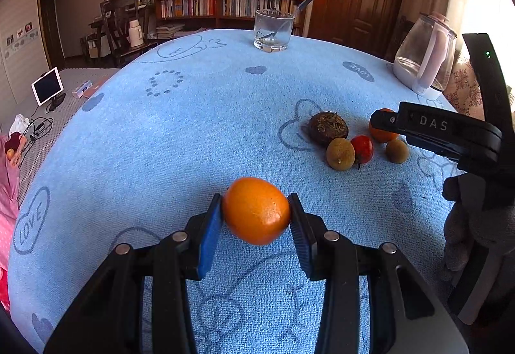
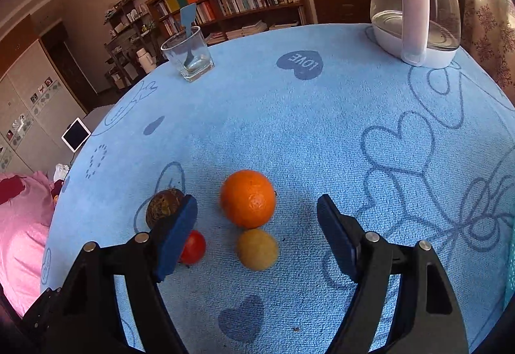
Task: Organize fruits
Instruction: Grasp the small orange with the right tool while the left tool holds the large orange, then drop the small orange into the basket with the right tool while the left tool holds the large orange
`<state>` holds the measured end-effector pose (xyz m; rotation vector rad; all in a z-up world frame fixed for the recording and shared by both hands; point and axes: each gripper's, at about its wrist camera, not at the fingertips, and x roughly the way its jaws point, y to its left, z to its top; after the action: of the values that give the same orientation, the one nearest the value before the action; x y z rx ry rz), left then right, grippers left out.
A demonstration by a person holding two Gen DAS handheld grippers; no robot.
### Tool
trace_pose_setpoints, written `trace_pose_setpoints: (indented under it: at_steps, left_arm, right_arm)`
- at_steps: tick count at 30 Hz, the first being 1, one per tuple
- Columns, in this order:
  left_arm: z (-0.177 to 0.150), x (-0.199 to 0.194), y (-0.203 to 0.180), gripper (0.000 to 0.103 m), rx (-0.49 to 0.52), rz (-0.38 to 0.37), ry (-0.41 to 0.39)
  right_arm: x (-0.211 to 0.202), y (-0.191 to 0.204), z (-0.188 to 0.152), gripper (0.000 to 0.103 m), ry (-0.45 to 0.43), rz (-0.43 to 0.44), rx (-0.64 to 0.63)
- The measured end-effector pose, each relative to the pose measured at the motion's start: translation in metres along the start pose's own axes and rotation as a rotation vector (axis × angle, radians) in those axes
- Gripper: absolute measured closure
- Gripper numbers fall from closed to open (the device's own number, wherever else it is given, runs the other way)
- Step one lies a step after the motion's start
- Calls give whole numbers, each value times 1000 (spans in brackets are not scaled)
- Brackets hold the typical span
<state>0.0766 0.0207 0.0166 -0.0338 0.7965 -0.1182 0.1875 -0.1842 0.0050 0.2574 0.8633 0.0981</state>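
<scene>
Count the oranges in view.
2. One orange clamped in the left gripper; second orange on the blue cloth, between the open right gripper's fingers.

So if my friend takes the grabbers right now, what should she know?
Left gripper: shut on an orange, held apart from the others.
Right gripper: open, over the pile, holding nothing; a second orange lies between its fingers.
Pile on the blue cloth: that orange, two small brownish fruits, a red fruit, a dark rough one.
Done: one orange lifted.
Left: place it, sort the rest.
</scene>
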Motion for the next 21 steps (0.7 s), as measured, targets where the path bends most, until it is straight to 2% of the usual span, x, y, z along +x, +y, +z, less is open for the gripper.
trace_pose_setpoints:
  at_steps: [4,8,12,21]
  left_arm:
    - [0,0,-1,62,1,-1,2]
    - [-1,0,-1,62,4,-1,-1]
    - [-1,0,-1,62,5,-1,-1]
    - [-2,-3,-6,62,23,-4,-15]
  right_arm:
    - [4,0,4,45,1,-4,-13]
    - [4,4,5,64,15,25,-26]
    - [-8,12,-2,65,-5,15,-59]
    - [-70,-9,-3,65,-123,56,13]
